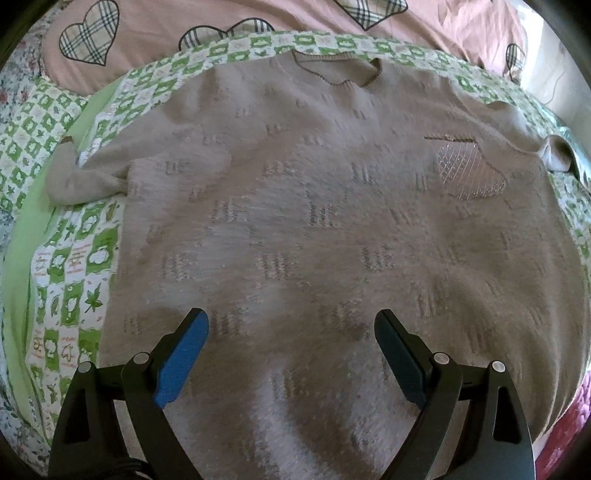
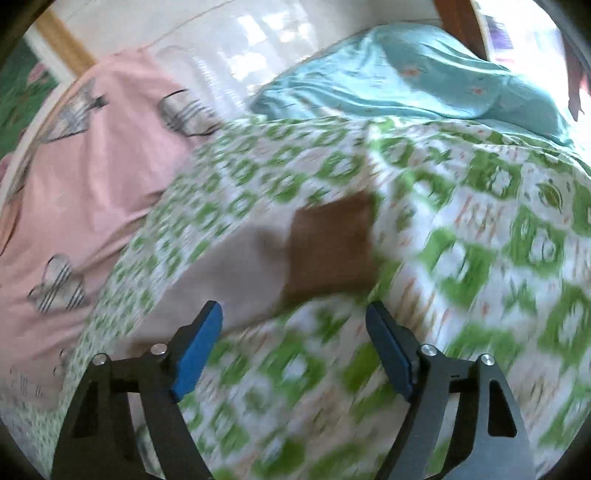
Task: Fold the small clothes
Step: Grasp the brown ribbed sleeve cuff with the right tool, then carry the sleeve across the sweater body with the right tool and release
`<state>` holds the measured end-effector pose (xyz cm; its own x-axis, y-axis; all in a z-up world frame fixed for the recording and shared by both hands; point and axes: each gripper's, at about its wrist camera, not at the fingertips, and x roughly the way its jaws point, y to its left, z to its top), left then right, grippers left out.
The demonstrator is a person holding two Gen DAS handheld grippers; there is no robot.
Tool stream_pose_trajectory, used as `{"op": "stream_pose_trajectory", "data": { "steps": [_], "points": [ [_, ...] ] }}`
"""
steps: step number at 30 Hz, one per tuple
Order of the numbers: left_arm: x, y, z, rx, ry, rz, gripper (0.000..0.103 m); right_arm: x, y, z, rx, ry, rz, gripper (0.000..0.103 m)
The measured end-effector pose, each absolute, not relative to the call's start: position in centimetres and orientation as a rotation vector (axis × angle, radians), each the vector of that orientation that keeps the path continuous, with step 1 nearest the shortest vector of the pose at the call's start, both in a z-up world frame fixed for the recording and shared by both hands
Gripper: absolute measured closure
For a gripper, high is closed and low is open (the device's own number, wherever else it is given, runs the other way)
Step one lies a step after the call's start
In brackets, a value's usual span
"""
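Observation:
A beige knitted sweater [image 1: 314, 221] lies spread flat, front up, on a green-and-white checked quilt [image 1: 74, 266]. Its neck is at the far side, and a sparkly patch [image 1: 469, 170] sits on the right chest. One sleeve [image 1: 85, 177] is bunched at the left, the other [image 1: 554, 155] at the right. My left gripper [image 1: 291, 332] is open and empty, hovering over the sweater's lower part. In the blurred right wrist view, my right gripper [image 2: 295, 325] is open and empty just in front of a sleeve end [image 2: 229, 269] with a brown cuff [image 2: 332, 247].
A pink cover with plaid hearts [image 1: 221, 18] lies beyond the quilt and also shows in the right wrist view [image 2: 92, 166]. A teal pillow [image 2: 424, 81] lies at the far right. A dark red cloth [image 1: 569, 435] is at the quilt's right edge.

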<state>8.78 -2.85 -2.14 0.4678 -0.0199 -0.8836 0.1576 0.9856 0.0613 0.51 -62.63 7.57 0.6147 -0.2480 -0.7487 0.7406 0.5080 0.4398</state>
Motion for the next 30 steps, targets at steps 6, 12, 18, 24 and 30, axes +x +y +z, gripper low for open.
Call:
{"op": "stream_pose_trajectory", "data": {
  "steps": [6, 12, 18, 24, 30],
  "points": [
    [9.4, -3.3, -2.7, 0.137, 1.102, -0.119, 0.011, 1.6, -65.2, 7.1, 0.83, 0.684, -0.69, 0.069],
    [9.4, -3.0, -2.6, 0.117, 1.104, -0.127, 0.011, 3.0, -63.4, 9.1, 0.754, 0.643, -0.579, 0.093],
    [9.2, -1.9, -2.4, 0.07, 1.108, -0.13, 0.011, 7.3, -56.8, 13.0, 0.572, 0.644, -0.401, 0.094],
    [8.4, 0.0, -2.0, 0.025, 1.098, -0.127, 0.011, 13.9, -46.5, 15.8, 0.455, 0.671, -0.083, 0.094],
    [7.8, 1.8, -1.9, -0.011, 1.095, -0.106, 0.011, 19.0, -33.6, 16.6, 0.403, 0.72, 0.265, 0.094]
  ]
}}
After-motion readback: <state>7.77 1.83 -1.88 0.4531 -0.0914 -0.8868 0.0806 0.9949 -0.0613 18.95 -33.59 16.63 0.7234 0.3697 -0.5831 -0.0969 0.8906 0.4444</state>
